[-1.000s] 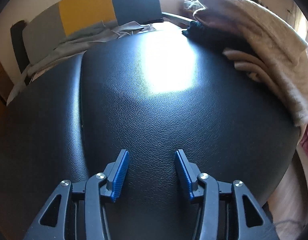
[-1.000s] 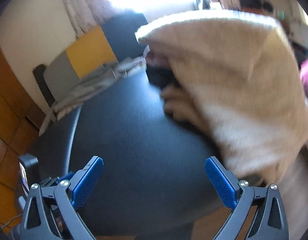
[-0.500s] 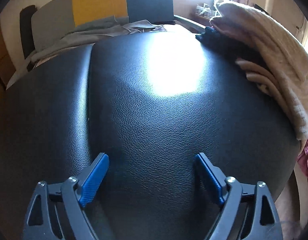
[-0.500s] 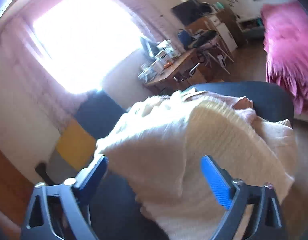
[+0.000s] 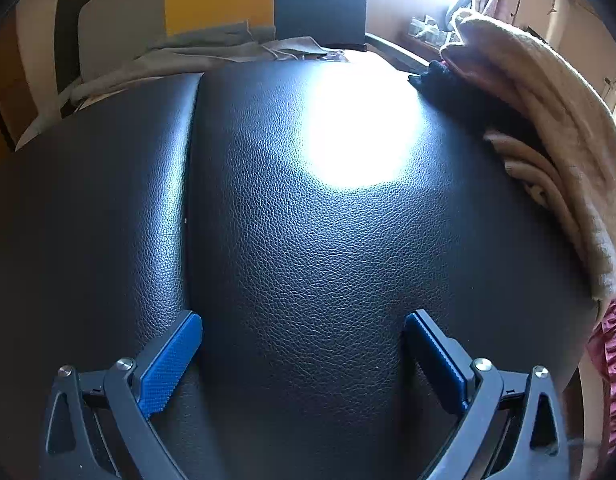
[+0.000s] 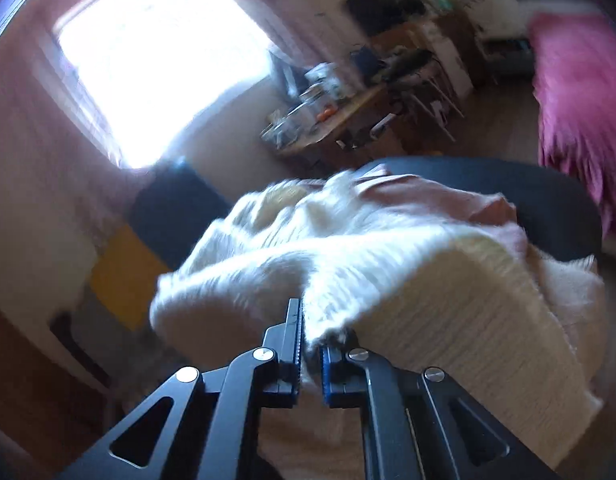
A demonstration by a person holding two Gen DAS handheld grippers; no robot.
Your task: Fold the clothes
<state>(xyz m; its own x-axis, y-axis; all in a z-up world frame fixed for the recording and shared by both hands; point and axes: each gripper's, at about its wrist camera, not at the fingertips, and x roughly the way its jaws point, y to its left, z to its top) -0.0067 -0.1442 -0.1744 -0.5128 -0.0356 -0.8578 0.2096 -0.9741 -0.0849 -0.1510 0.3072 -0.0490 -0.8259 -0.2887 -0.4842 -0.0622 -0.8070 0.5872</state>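
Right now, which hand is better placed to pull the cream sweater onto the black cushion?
The right. The right gripper is shut on the cream sweater at its edge. The left gripper hangs open over the bare black cushion, with the sweater off to its far right.

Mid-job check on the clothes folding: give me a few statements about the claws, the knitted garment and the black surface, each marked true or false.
1. The right claw is shut on the cream knitted garment. True.
2. The left claw grips a grey cloth. False: its jaws stand wide open with nothing between them, above the bare black leather-look surface.
3. The cream knitted garment lies spread flat across the middle of the black surface. False: it is bunched at that surface's right edge in the left wrist view.
4. A dark garment lies partly under the cream one. True.
5. A crumpled grey cloth lies beyond the far edge of the black surface. True.
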